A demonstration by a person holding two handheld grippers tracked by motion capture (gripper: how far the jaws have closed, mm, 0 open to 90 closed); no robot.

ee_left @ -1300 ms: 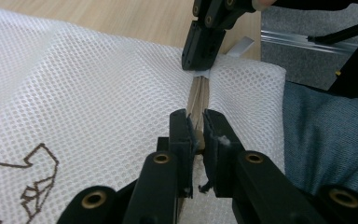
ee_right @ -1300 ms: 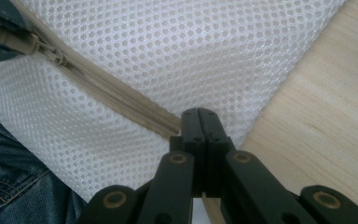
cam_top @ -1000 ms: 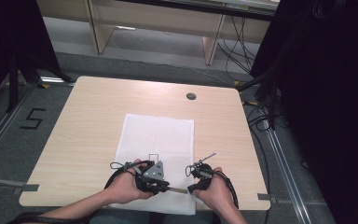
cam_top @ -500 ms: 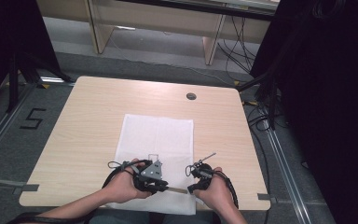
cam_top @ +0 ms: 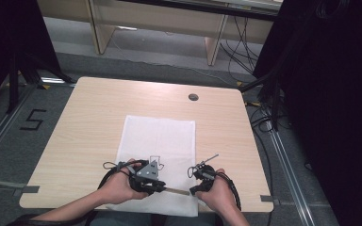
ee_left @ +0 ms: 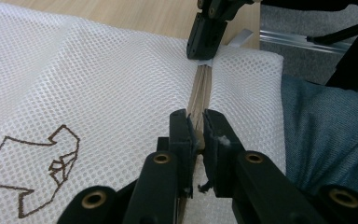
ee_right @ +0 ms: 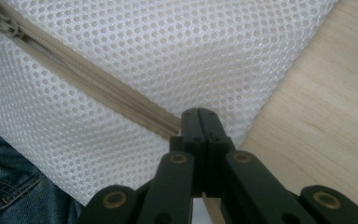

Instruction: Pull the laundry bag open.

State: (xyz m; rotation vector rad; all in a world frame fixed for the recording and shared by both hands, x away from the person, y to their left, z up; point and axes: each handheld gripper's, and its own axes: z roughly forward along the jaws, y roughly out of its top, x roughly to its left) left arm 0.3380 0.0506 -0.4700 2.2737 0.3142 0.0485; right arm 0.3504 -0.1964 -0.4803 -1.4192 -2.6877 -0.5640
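White mesh bag (ee_left: 98, 84): my left tool (ee_left: 196, 135) pinches its zipper (ee_right: 88, 79); my right tool (ee_right: 199, 122) clamps the zipper's end.

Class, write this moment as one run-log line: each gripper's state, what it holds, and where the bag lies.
left gripper: shut on zipper | right gripper: shut on zipper's end | mesh bag: flat on table, near edge

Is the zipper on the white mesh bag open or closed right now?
Closed, as far as visible: the zipper teeth run meshed between the left claw and right claw on the mesh bag; no gap shows.
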